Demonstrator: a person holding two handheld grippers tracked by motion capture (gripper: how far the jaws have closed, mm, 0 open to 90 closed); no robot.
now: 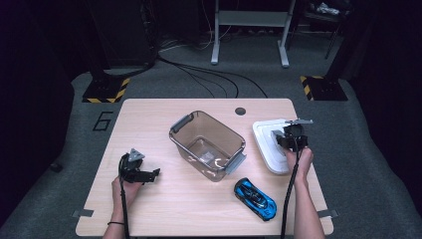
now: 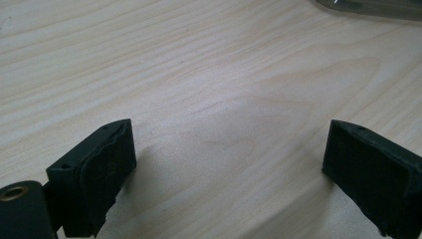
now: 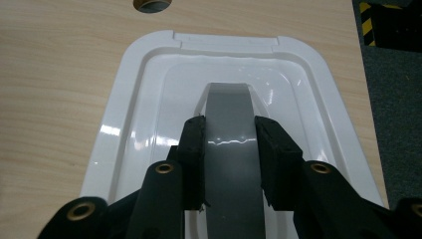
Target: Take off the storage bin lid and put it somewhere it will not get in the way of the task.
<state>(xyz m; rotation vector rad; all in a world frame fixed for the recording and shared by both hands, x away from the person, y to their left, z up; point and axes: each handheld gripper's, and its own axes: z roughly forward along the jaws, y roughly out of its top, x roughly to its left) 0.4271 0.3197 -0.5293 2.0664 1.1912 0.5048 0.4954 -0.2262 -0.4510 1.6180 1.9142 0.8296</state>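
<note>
A white plastic lid (image 1: 266, 149) lies flat at the table's right side, with a grey handle (image 3: 229, 104) along its middle. My right gripper (image 3: 230, 134) points down over it, and its two black jaws press on either side of that handle. In the high view the right gripper (image 1: 291, 135) sits on top of the lid. My left gripper (image 1: 149, 175) rests low at the table's left, open. In the left gripper view the left gripper (image 2: 229, 169) has only bare wood between its jaws.
A clear brownish bin (image 1: 171, 134) with grey latches stands open in the middle of the table, and its edge (image 2: 368, 7) is in the left gripper view. A blue toy car (image 1: 255, 198) lies near the front edge. A cable hole (image 1: 240, 111) is at the back.
</note>
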